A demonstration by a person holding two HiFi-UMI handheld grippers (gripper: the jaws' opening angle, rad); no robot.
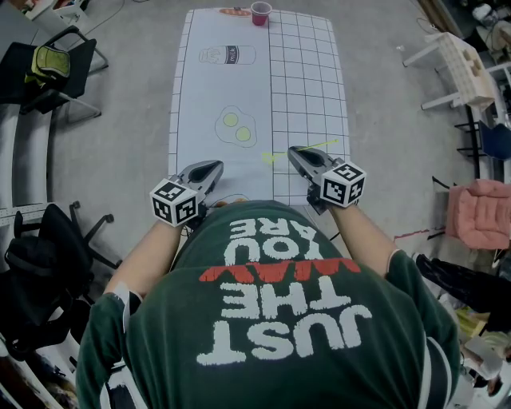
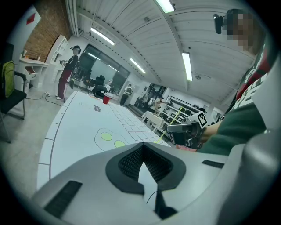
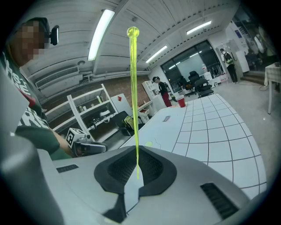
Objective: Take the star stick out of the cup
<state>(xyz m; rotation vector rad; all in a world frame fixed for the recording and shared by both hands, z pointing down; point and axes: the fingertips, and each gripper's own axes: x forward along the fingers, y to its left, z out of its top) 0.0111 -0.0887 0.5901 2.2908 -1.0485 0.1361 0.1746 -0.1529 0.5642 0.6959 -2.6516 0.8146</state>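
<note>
My right gripper [image 1: 295, 151] is shut on a thin yellow-green stick [image 1: 319, 145], held over the near end of the white mat [image 1: 303, 88]. In the right gripper view the stick [image 3: 133, 96] rises from between the jaws to a small round tip. I cannot make out a star on it. The red cup [image 1: 260, 13] stands far off at the mat's far end, also visible as the cup [image 3: 181, 102] and the cup [image 2: 106, 99]. My left gripper [image 1: 212, 168] is shut with nothing in it, beside the right one at the near edge.
Printed pictures, among them two yellow-green circles [image 1: 236, 126], lie on the mat. A black chair [image 1: 56, 68] stands left of the table. White furniture [image 1: 459, 68] and a pink chair [image 1: 483, 212] stand at the right. People stand in the far background.
</note>
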